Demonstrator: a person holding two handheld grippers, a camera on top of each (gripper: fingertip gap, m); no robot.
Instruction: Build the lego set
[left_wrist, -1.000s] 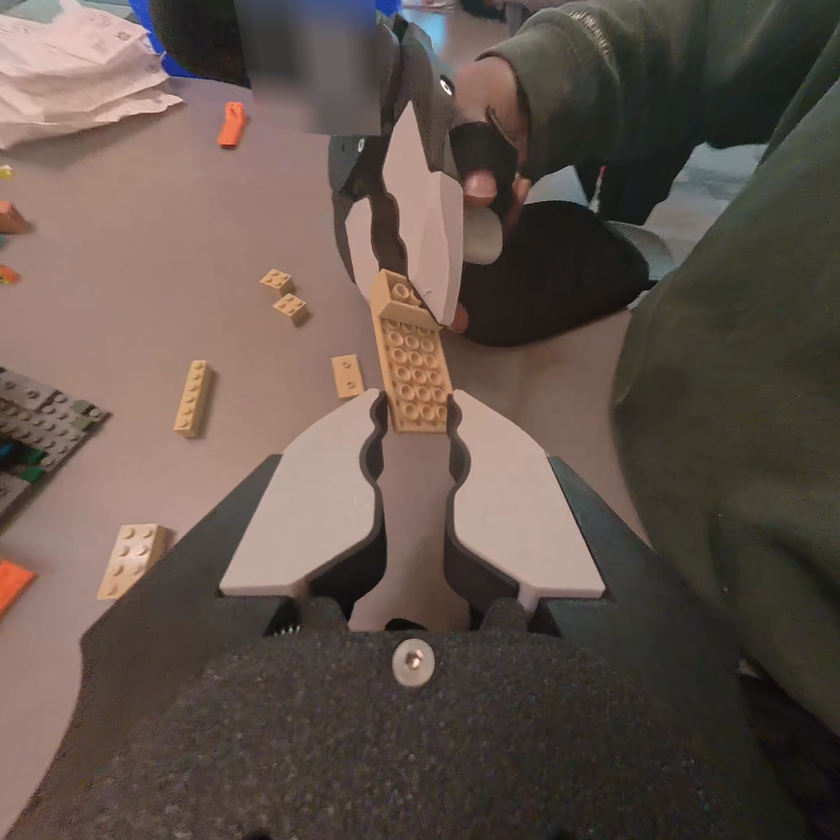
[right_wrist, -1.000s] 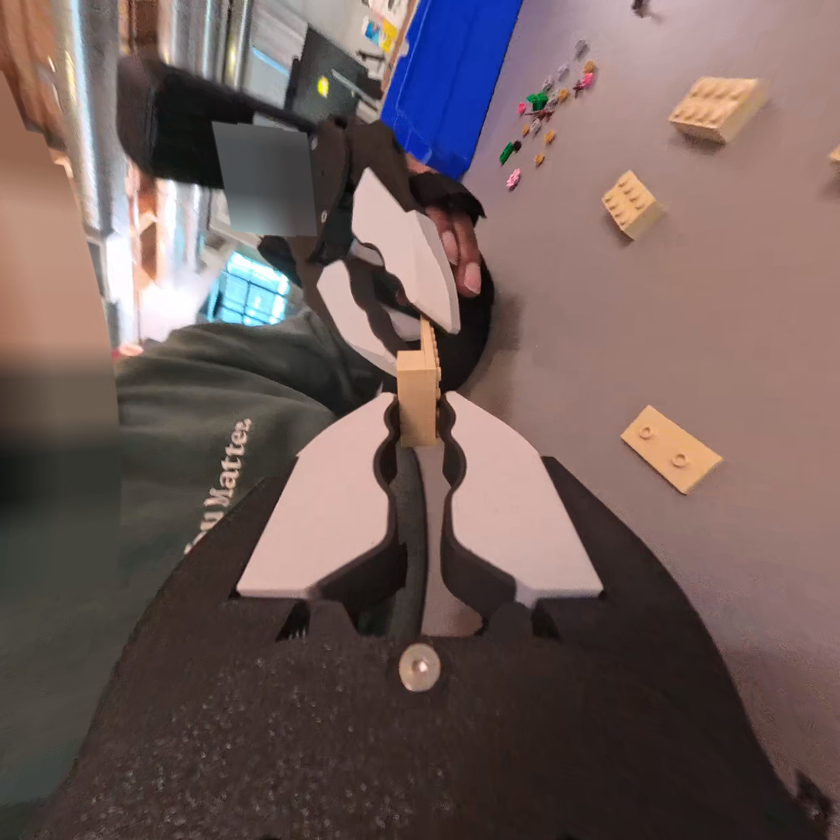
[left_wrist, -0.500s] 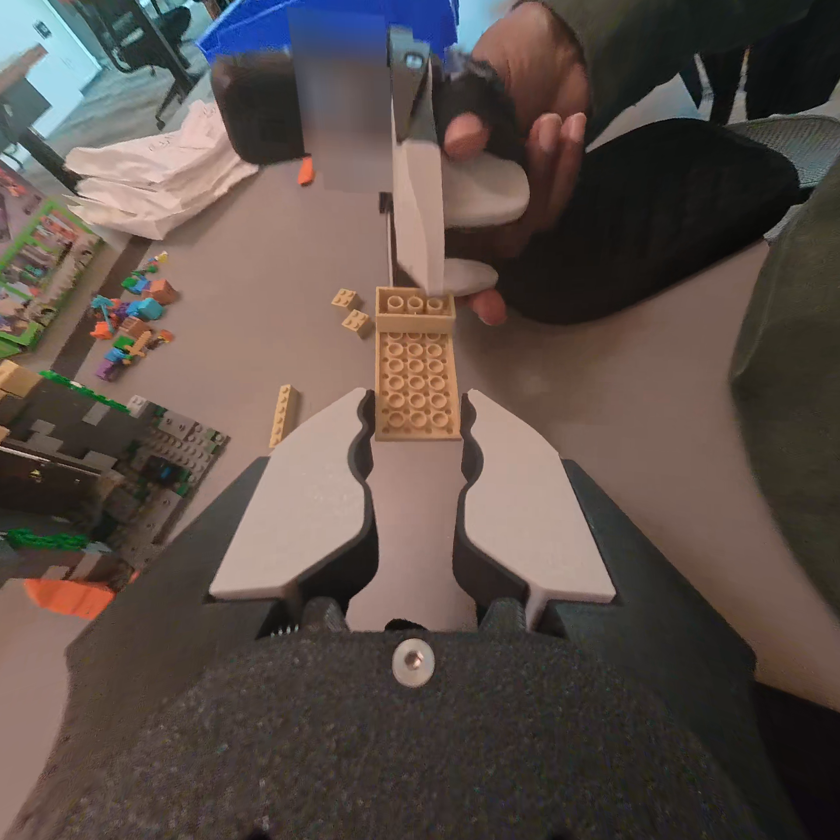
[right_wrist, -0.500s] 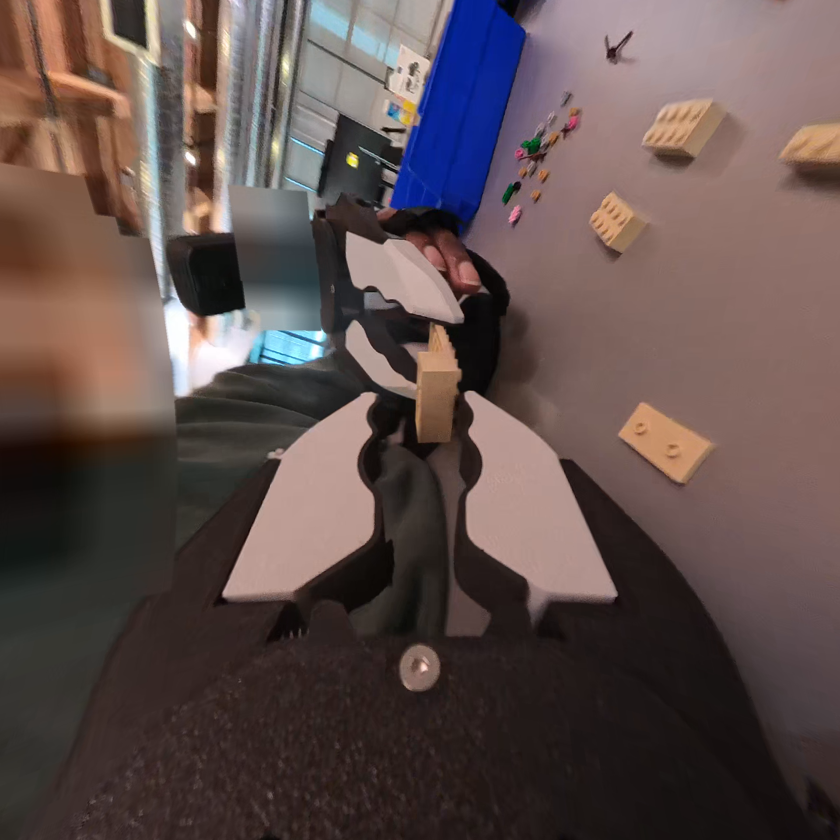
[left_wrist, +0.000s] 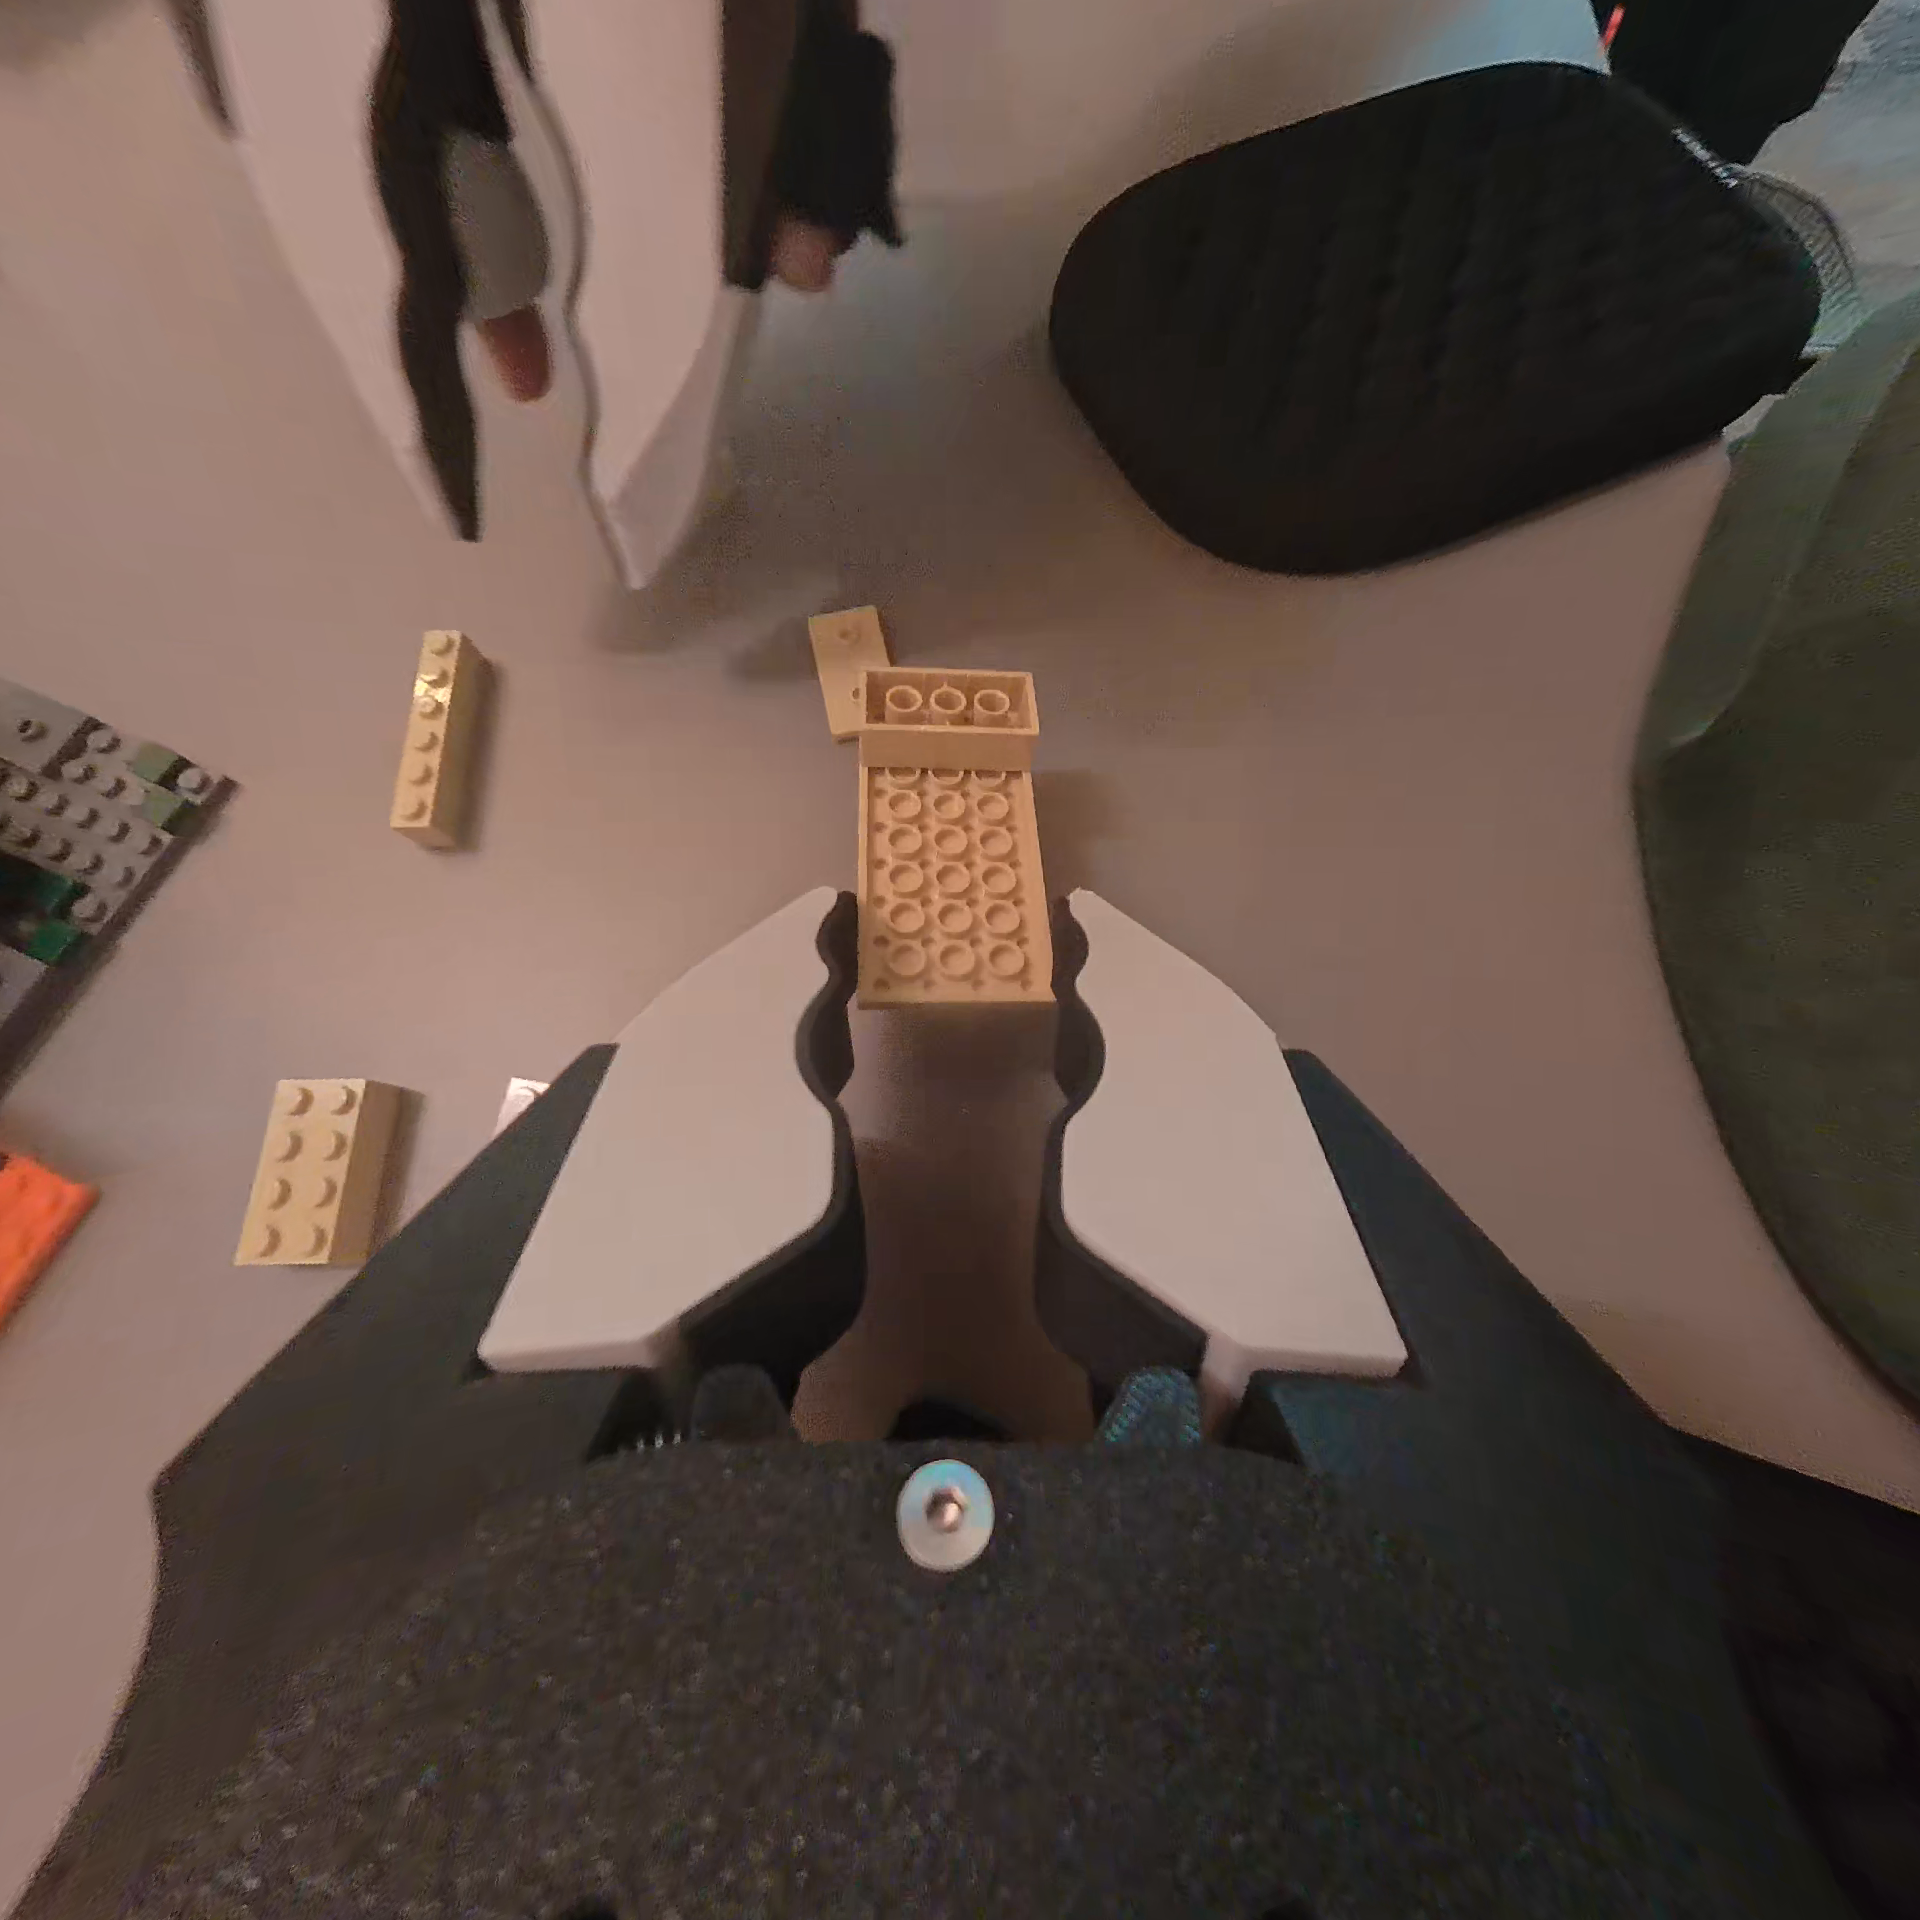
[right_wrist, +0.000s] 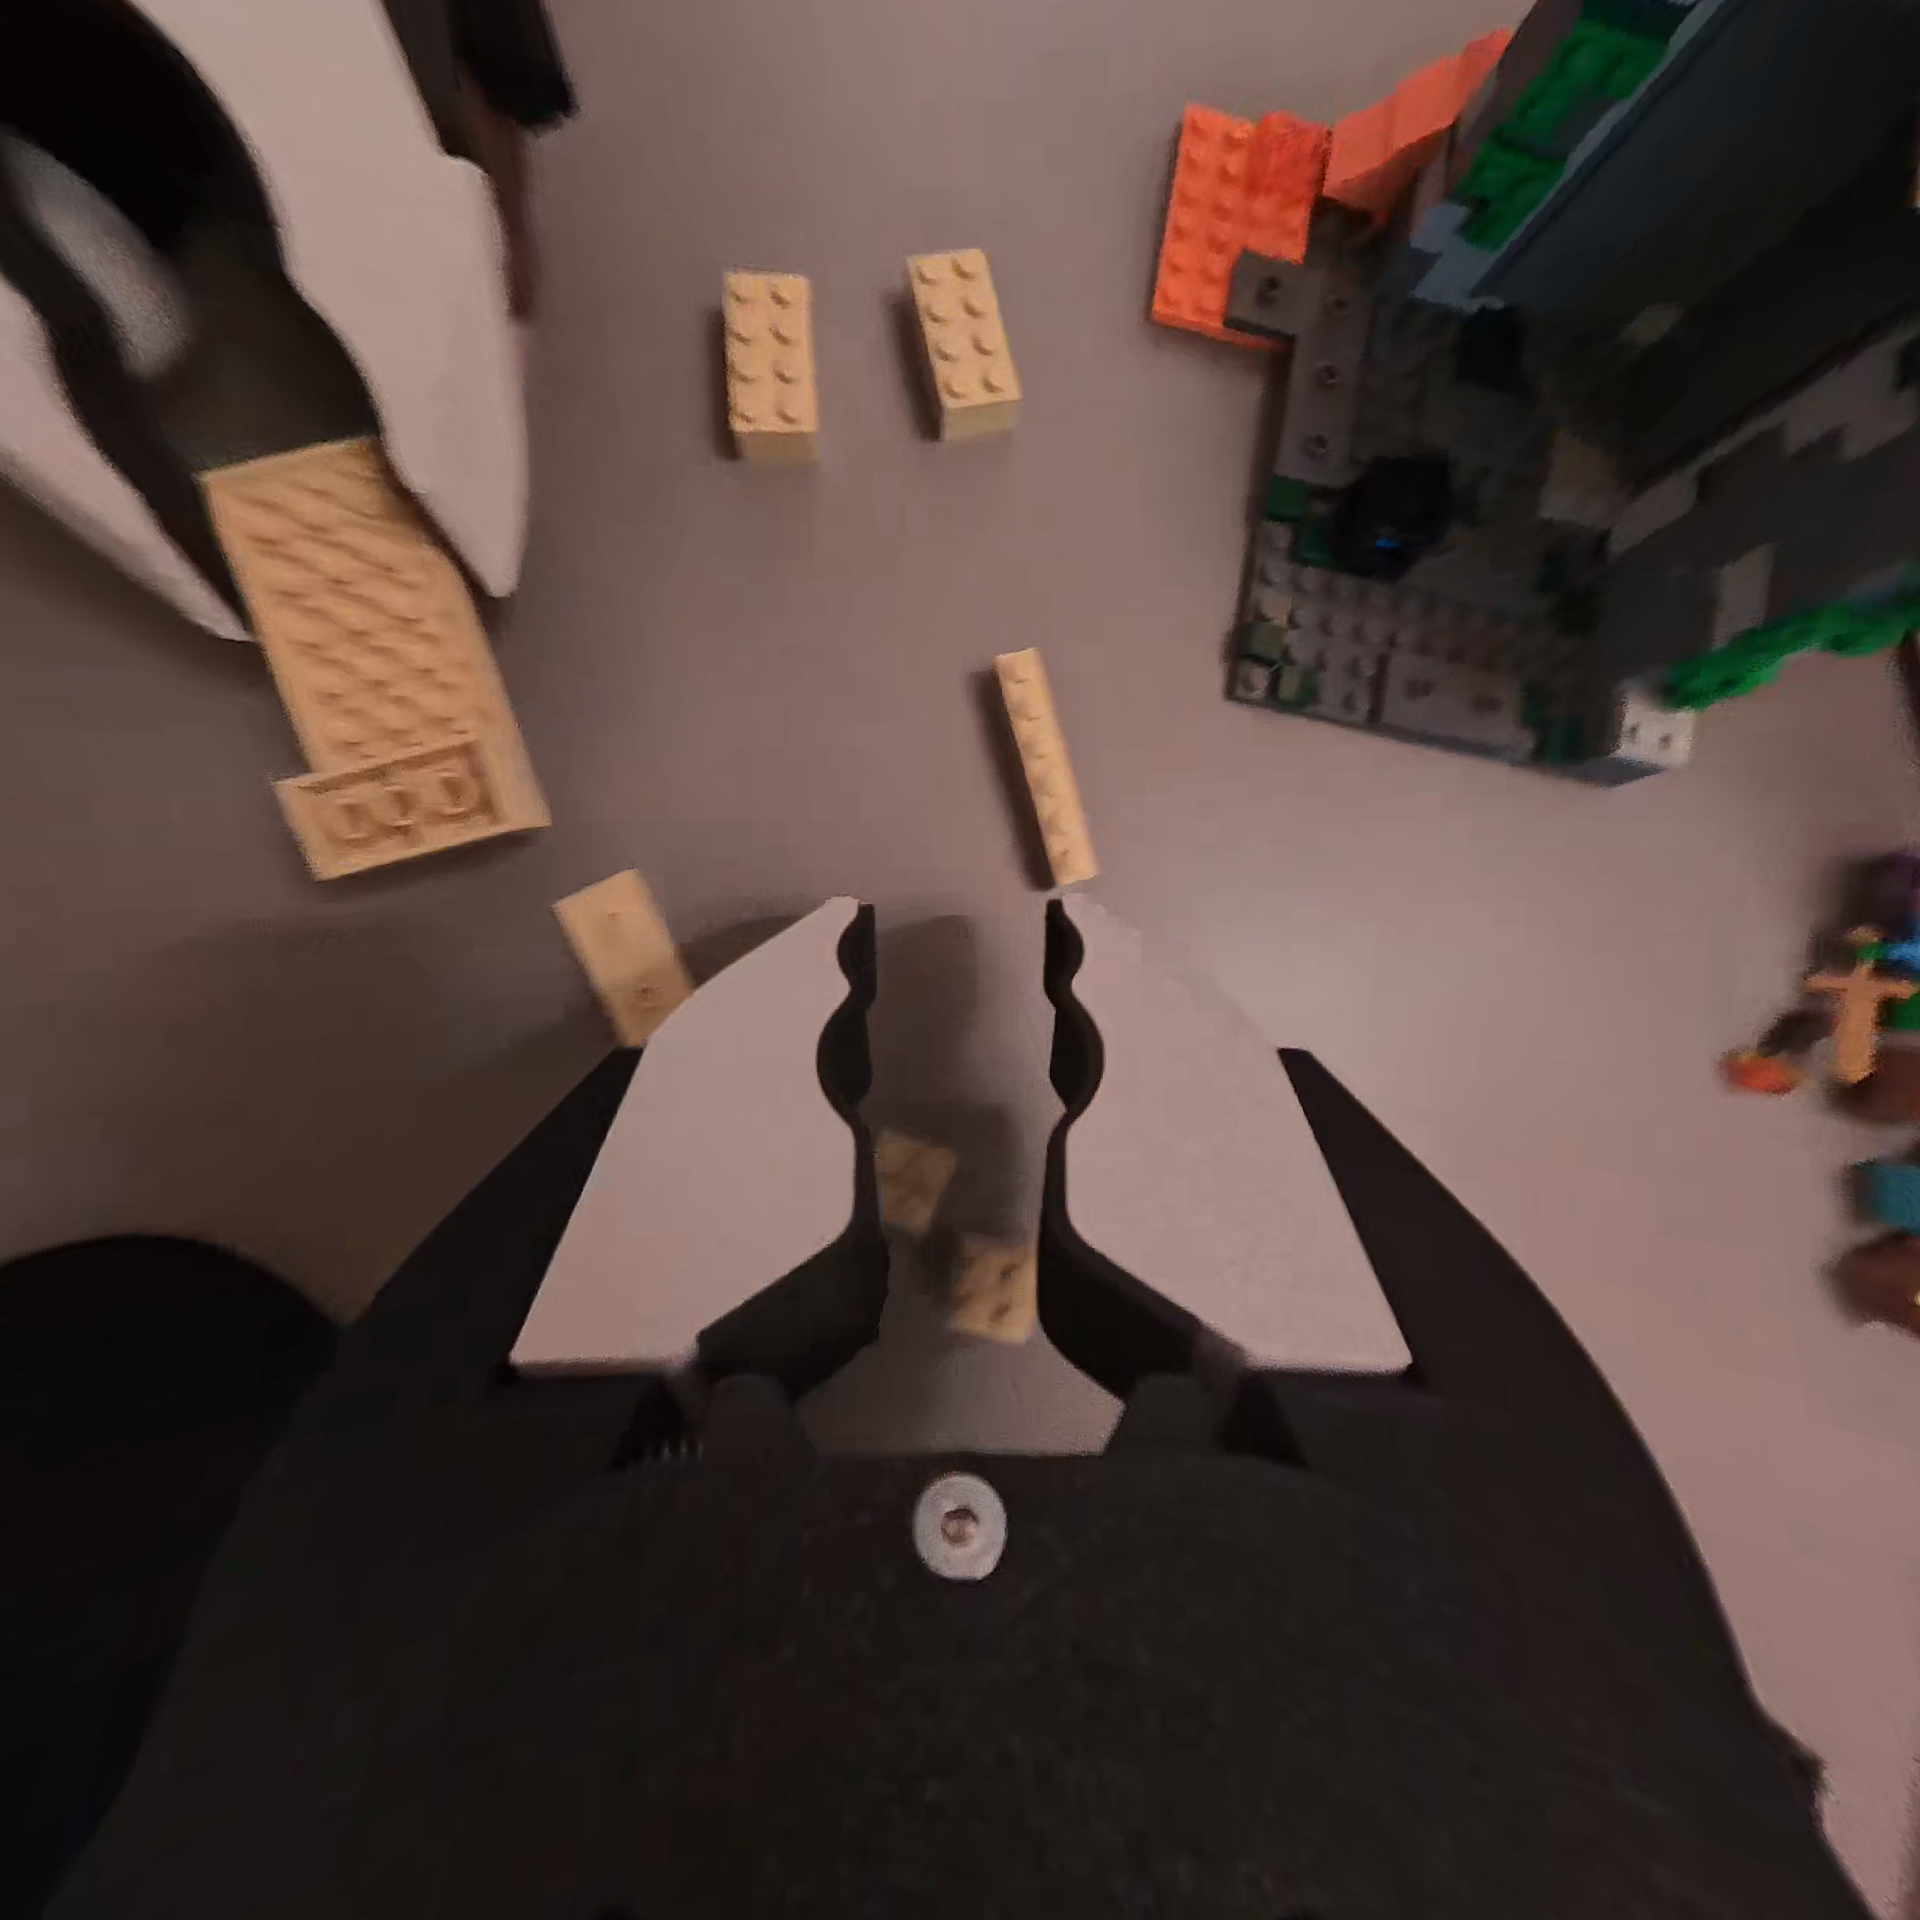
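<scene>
My left gripper (left_wrist: 953, 906) is shut on the near end of a long tan plate (left_wrist: 951, 883), held underside up above the table. A tan brick (left_wrist: 951, 712) is stuck on the plate's far end. My right gripper (right_wrist: 956, 914) is open and empty, pointing down at the table. It shows blurred at the top left of the left wrist view (left_wrist: 545, 551). The right wrist view shows the left gripper (right_wrist: 364, 603) with the plate (right_wrist: 353, 613) and the brick (right_wrist: 405, 810) at upper left.
Loose tan pieces lie on the grey table: two 2x4 bricks (right_wrist: 769, 364) (right_wrist: 961, 343), a long thin brick (right_wrist: 1044, 769), a small plate (right_wrist: 623, 951), two small pieces (right_wrist: 914, 1179). The grey and green build (right_wrist: 1558, 468) with an orange plate (right_wrist: 1236, 229) stands right. A black chair arm (left_wrist: 1434, 312) is nearby. Between my right fingertips and the long thin brick (right_wrist: 1044, 769) there is roughly 4 cm. Look for it in the left wrist view (left_wrist: 427, 720) too.
My right gripper has let go of the tan brick, which stays on the plate's end, and has swung away to face the table. My left gripper has tipped downward with the plate.
</scene>
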